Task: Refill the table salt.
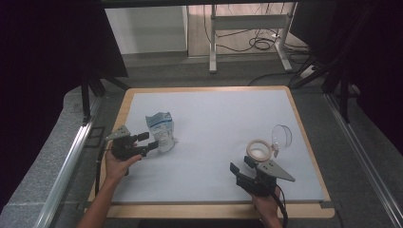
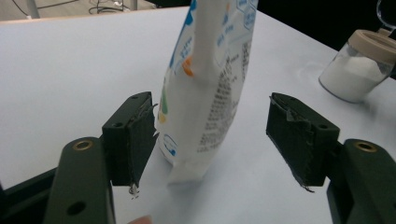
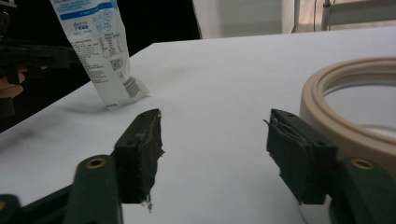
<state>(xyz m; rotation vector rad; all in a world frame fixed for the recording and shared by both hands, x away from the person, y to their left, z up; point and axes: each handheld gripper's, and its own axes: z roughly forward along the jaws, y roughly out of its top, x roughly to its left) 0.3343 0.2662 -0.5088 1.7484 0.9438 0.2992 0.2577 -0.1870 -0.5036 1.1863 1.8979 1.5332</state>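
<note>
White-and-blue printed plastic pouch (image 2: 205, 79) stands between the left gripper's (image 2: 212, 135) open jaws, best squeezed mid-body; right gripper (image 3: 215, 154) waits open.

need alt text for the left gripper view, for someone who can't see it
A white printed pouch stands upright on a white table between the left gripper's two open black fingers, touching neither. At far right stands a glass jar of white powder with a beige rim.
</note>
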